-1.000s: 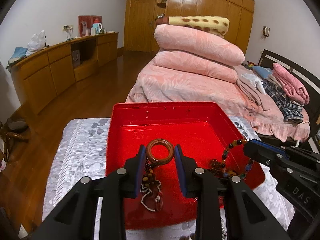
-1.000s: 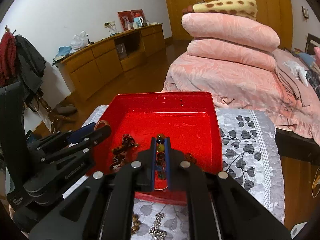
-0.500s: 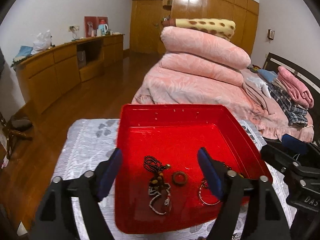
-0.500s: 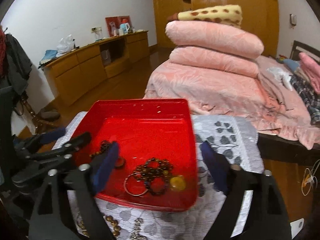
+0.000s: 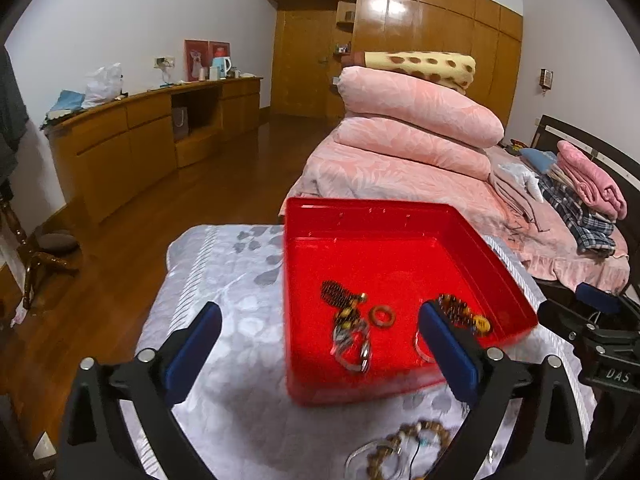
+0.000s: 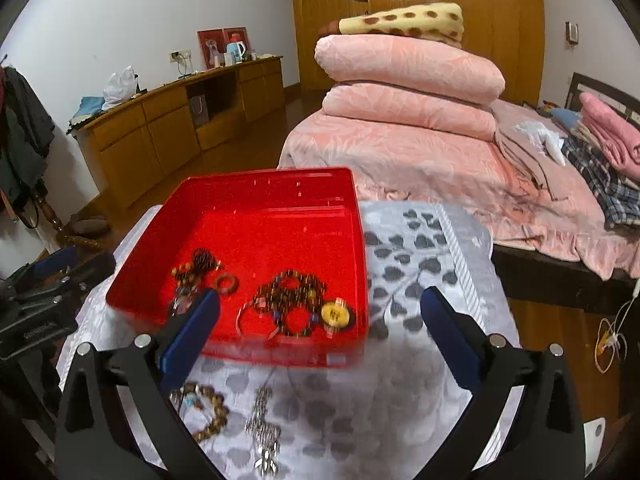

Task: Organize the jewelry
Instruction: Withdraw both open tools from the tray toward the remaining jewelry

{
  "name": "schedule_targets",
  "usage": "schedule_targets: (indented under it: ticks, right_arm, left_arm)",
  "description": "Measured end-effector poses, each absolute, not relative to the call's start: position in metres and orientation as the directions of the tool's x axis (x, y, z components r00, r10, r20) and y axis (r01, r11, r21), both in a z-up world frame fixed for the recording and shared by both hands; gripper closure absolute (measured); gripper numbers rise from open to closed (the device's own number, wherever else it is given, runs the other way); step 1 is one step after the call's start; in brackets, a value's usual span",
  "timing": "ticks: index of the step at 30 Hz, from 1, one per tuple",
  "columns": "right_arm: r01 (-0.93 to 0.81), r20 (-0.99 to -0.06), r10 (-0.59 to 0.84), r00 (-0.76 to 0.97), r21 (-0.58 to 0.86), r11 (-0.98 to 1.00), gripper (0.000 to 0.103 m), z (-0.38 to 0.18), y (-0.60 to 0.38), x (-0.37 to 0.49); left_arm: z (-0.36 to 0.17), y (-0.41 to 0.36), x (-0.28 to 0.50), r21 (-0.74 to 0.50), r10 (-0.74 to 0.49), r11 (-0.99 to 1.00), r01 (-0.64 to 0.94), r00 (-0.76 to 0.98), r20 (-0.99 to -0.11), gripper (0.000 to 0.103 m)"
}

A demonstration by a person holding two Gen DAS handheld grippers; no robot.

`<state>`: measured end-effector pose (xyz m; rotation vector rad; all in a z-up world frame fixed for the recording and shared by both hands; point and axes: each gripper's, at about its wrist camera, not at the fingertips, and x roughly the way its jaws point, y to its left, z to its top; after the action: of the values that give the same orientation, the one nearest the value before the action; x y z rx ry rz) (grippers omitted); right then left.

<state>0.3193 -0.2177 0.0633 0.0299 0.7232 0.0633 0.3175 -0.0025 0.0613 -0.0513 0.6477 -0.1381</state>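
My left tongs [image 5: 320,344] have just been opening and now stand wide with nothing between the pads, hanging over the near left part of the red tray [image 5: 376,210]. My right tongs [image 6: 320,320] have also just spread wide and hold nothing, over the tray's near right corner. In the tray I see a brown ring [image 5: 382,315] lying flat beside a dark beaded string with a metal clasp [image 5: 348,320], and to the right a bead bracelet [image 6: 292,292] with a yellow round charm [image 6: 335,314]. More jewelry lies on the grey leaf-patterned cloth [image 6: 416,248] near me: a wooden bead bracelet [image 6: 210,412] and a silver chain [image 6: 264,428].
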Motion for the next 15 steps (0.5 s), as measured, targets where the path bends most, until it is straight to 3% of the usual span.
schedule_targets:
  ticks: [15]
  right_arm:
    - [-0.054, -0.735, 0.098, 0.671, 0.083, 0.995, 0.006, 0.012, -0.219, 0.258]
  left_arm:
    - [0.027, 0.002, 0.258, -0.067, -0.141, 0.989, 0.129, 0.749, -0.648, 0.006]
